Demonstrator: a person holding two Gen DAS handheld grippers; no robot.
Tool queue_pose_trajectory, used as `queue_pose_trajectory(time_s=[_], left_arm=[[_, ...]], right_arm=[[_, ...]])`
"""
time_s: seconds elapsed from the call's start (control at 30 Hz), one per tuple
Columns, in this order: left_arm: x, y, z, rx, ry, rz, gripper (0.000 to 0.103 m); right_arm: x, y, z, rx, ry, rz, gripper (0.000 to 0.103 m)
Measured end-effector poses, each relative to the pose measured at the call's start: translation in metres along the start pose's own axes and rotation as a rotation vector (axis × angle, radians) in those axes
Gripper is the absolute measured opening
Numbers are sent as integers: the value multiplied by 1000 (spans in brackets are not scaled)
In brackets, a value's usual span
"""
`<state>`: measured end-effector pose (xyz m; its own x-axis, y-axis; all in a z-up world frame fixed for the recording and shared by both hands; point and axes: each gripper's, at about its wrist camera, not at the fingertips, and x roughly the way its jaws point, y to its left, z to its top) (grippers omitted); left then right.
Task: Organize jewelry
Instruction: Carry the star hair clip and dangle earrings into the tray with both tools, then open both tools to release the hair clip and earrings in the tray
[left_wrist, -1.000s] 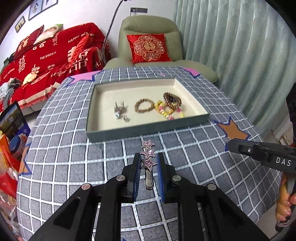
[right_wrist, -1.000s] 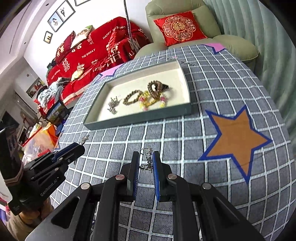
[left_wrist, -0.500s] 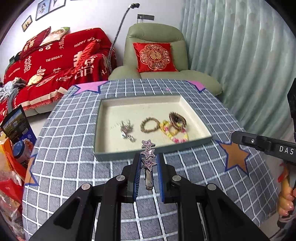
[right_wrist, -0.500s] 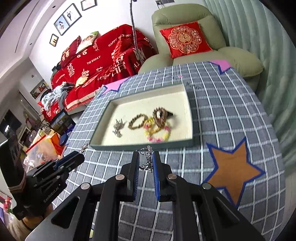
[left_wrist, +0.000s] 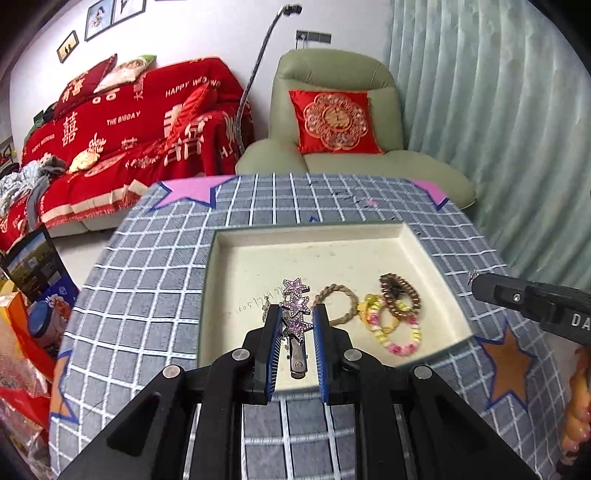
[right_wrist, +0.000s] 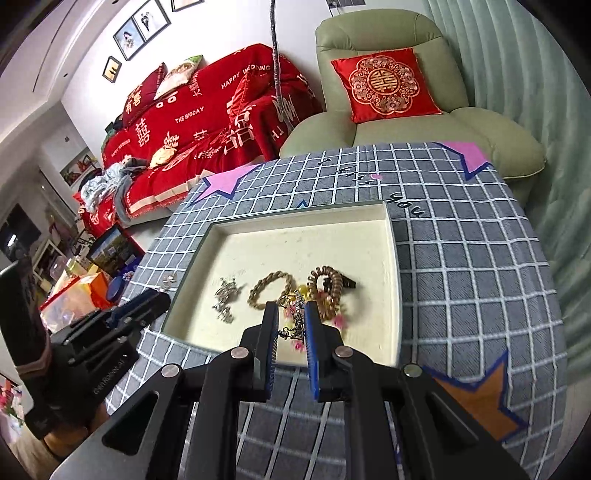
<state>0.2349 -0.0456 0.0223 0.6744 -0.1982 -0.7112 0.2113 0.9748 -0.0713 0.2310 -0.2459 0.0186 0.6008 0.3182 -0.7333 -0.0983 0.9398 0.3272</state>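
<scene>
On a grey checked tablecloth (left_wrist: 155, 258), the left gripper (left_wrist: 295, 325) pinches a star hair clip (left_wrist: 295, 306), long axis pointing away, the right gripper (right_wrist: 291, 321) pinches a small chain (right_wrist: 295, 317), and both hang above the near edge of the tray (left_wrist: 317, 230), where 3 bracelets (left_wrist: 388, 314) lie just beyond.

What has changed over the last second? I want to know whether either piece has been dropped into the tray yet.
Both grippers have carried their pieces forward, from over the checked cloth to above the tray. The left gripper stays shut on the star hair clip, the right gripper on the small silver chain piece. Nothing let go. The bracelets in the tray lie as before.
</scene>
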Motion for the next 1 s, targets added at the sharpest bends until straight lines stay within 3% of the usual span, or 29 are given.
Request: queue_pose_trajectory(time_s=[0.37,0.83,0.9,0.97,1.0], left_arm=[[65,-8,-6,20,73,42,26],[85,-18,-17,69,101,72,27],[84,-18,-16,68,100,72,27],[82,-18,-16,66,95,77,27],[80,-19,-15,64,89,81,27]], right_arm=[[67,-15,1,5,69,-37,15],[96,-24,-8,12,118,-60,17],[96,-25,-7,19,123,-52,24],[94,-25,-6,27,119,-42,49],[92,-25,-6,29,109,-37,53]])
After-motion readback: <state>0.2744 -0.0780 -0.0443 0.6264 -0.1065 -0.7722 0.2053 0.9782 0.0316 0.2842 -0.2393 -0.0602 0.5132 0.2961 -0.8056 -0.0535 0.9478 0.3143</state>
